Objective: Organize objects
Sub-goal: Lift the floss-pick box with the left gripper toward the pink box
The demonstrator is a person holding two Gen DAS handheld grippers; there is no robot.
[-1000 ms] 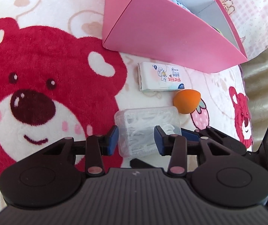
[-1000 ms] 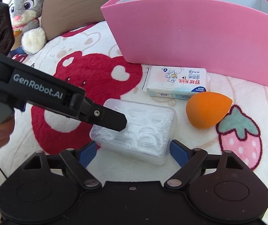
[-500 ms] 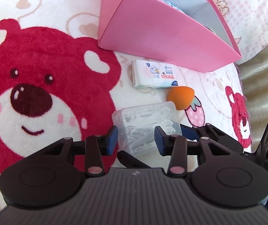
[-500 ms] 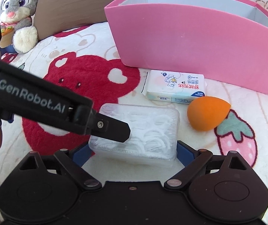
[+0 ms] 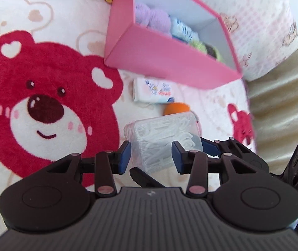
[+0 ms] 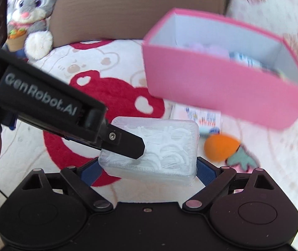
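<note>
Clear floss box point(image 6: 155, 150) now lifted off blanket point(image 5: 44, 31), clamped between right fingers point(image 6: 206, 170); left fingers point(image 5: 124, 156) parted.

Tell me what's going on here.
A person is tidying small things on a bear blanket with two handheld tongs. The right tongs are shut on a clear box of white picks and hold it off the blanket. The left tongs are open, one finger over the box. A tissue pack and an orange sponge lie in front of the pink bin, which already holds some items.
</note>
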